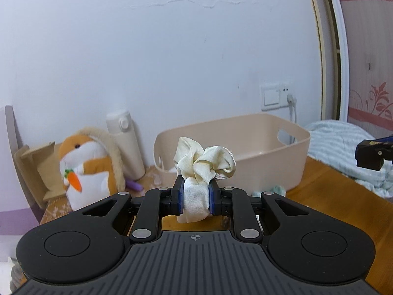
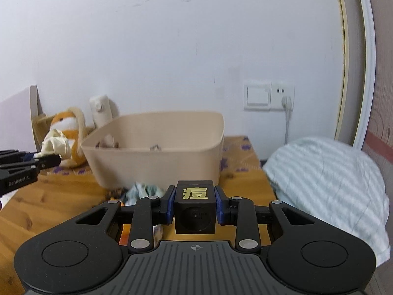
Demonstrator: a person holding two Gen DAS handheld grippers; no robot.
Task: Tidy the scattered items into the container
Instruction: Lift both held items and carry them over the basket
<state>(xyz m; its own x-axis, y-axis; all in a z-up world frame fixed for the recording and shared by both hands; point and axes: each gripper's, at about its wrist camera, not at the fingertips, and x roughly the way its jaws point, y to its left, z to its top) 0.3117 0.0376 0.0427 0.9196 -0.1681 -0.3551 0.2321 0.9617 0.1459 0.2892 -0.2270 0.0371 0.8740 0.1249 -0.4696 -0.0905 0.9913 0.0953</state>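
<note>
A cream satin scrunchie [image 1: 196,172] is clamped between the blue pads of the left claw [image 1: 196,195], which is closed tightly on a bunched fold of the fabric, the rest of the ruffle standing up above the fingers. The scrunchie is held in the air in front of the beige plastic container [image 1: 270,162], not inside it. A black cube [image 2: 195,209] bearing a gold character on its upper face is gripped squarely between the pads of the right claw [image 2: 195,207], whose fingers are drawn in only as far as the sides of the cube allow. This cube is likewise held above the wooden desk [image 2: 49,204], short of the container's near wall. In the right wrist view a few small items can be made out inside the container, though they are too blurred to be identified, and a crumpled pale-blue cloth [image 2: 142,191] is seen lying on the desk just beside the container's front. To the left of the container a plush rabbit with a carrot [image 1: 86,167] and a white flask [image 1: 126,142] are stood against the wall. A striped light-blue quilt [image 2: 331,189] is piled at the right of the desk.
</note>
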